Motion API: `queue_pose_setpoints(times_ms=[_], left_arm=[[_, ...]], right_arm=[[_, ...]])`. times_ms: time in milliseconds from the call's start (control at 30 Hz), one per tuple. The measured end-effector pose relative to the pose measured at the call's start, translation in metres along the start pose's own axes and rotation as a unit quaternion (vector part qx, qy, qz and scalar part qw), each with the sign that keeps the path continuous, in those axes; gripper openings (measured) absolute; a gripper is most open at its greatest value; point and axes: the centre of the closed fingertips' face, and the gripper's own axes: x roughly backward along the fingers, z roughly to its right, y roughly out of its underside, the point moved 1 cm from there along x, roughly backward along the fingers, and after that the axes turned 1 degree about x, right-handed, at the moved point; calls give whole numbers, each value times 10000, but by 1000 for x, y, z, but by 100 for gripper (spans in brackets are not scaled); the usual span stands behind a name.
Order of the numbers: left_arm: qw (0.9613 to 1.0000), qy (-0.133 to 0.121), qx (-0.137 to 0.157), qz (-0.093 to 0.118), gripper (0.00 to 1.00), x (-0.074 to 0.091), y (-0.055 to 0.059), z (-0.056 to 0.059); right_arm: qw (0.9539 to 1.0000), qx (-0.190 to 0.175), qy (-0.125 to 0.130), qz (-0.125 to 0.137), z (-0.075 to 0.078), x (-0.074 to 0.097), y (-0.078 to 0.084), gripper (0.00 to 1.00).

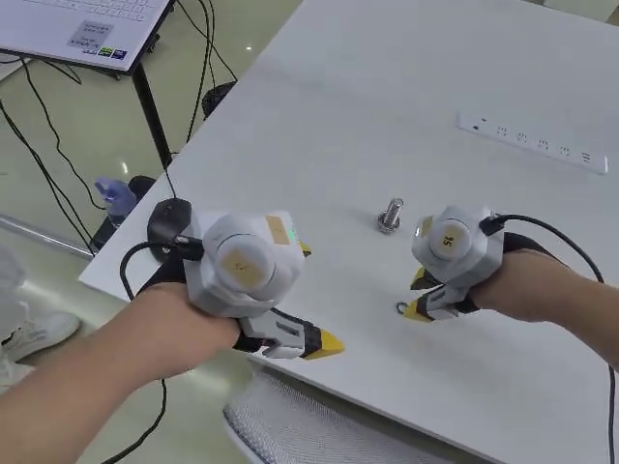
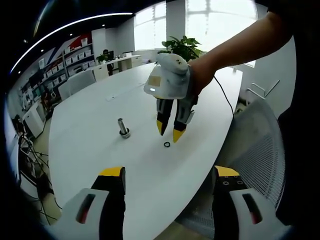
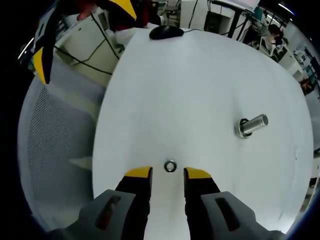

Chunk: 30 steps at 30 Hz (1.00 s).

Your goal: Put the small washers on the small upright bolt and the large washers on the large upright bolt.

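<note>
Right gripper (image 3: 168,173): jaws parted by a modest gap, nothing between the pads. A small washer (image 3: 170,165) lies flat on the white table (image 3: 200,75) just ahead of the two yellow tips, centred on the gap. As far as visible it touches neither tip.

Washer: thin metal ring, silvery-grey, open hole, small against the jaw tips. In the left gripper view it reads as a dark ring just beneath the right gripper's down-pointing tips.

Bolt (image 3: 251,125): farther ahead and to the right of the right jaws, well apart from the washer. It stands upright, with a bright plain shank and a wider collar at the base. Cannot tell whether that collar is the bolt head or a washer on it.

Left gripper (image 2: 170,172): jaws spread wide, empty, held at the near table edge. The bolt is ahead and left of its jaws; the right gripper is straight ahead.

Power strip (image 1: 532,142): on the table, well beyond both tools.
</note>
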Motion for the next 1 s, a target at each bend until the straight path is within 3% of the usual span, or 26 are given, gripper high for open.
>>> queue_pose_setpoints(times_ms=[433, 700, 1000], left_arm=[[10000, 12, -9, 37, 69, -2, -6, 0], [10000, 4, 2, 16, 69, -1, -2, -3], [10000, 26, -10, -9, 68, -2, 0, -1]], right_arm=[[9999, -22, 43, -151, 7, -20, 9, 26], [9996, 75, 91, -248, 4, -24, 10, 25], [9997, 37, 120, -189, 3, -22, 8, 23]])
